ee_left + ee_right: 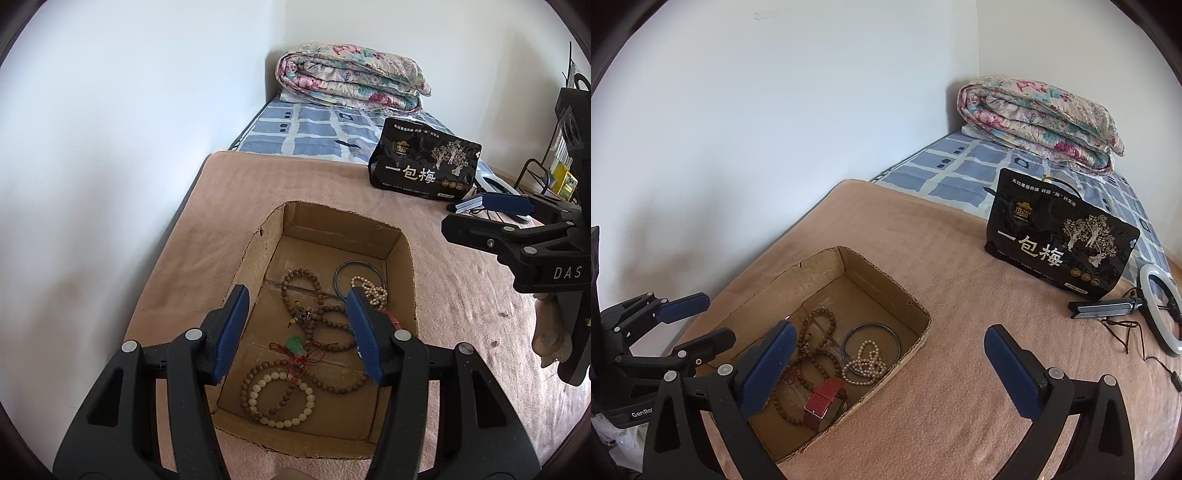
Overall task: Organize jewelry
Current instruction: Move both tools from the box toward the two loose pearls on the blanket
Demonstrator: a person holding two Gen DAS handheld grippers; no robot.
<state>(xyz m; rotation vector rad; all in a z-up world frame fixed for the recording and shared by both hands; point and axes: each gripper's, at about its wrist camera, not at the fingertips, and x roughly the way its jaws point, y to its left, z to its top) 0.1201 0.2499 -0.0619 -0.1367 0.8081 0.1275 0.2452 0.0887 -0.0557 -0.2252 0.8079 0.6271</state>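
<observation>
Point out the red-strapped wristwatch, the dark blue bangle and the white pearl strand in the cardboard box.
red-strapped wristwatch (823,403): right wrist view, on the red strap.
dark blue bangle (895,338): right wrist view, on the ring's right edge.
white pearl strand (866,366): right wrist view, on the bunched pearls.

The left wrist view looks steeply down, close above the cardboard box (400,254) — its rim fills the lower centre. The right wrist view sits to the right of the box (886,284), facing the same far corner, with the box at 7 o'clock. Both share the black pouch (424,158) and folded quilt (351,75).
</observation>
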